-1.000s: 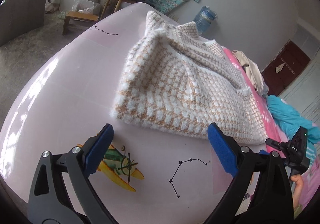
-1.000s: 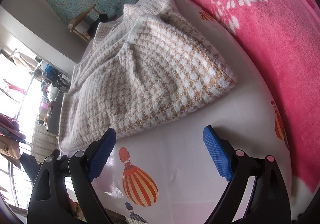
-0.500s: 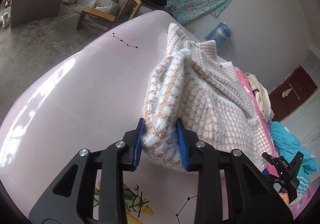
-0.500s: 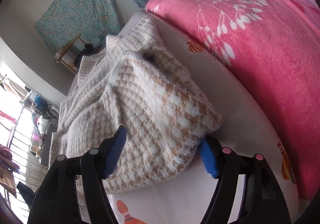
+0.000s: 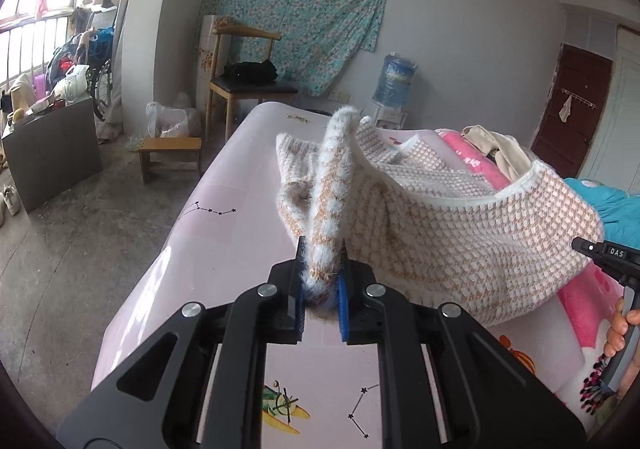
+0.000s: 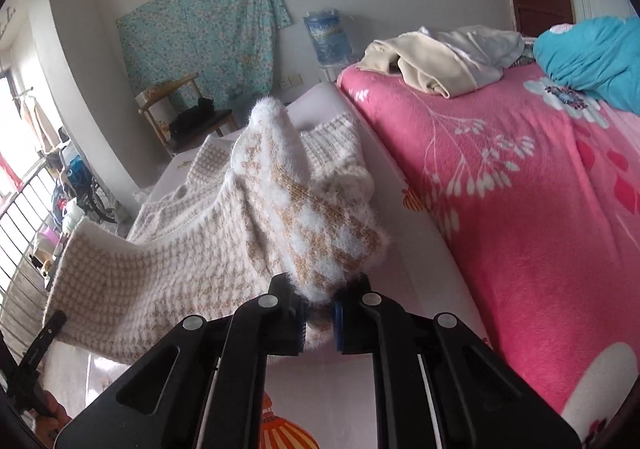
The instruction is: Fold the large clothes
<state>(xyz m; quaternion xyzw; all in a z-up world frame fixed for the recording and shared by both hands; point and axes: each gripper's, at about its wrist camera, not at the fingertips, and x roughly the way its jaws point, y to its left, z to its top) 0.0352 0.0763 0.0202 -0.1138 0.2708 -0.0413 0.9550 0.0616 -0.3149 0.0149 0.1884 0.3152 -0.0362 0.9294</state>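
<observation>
A fluffy white-and-tan houndstooth sweater (image 5: 460, 233) hangs lifted over the pale pink bed sheet (image 5: 224, 249), its far part still lying on the bed. My left gripper (image 5: 322, 301) has its jaws closing, and the blue pads pinch one near corner of the sweater. In the right wrist view the same sweater (image 6: 192, 261) sags between the two hands, and my right gripper (image 6: 320, 315) is shut on the other near corner. The right gripper's black body (image 5: 608, 253) and a hand show at the right edge of the left wrist view.
A pink floral blanket (image 6: 540, 209) covers the bed's right side, with a heap of pale clothes (image 6: 440, 57) and a teal bundle (image 6: 592, 57) on it. Left of the bed are a wooden chair (image 5: 248, 85), a low stool (image 5: 170, 147) and a grey box (image 5: 52, 153).
Both grippers went from wide open above the flat sweater to shut on its near corners, then rose, lifting the near edge off the sheet.
</observation>
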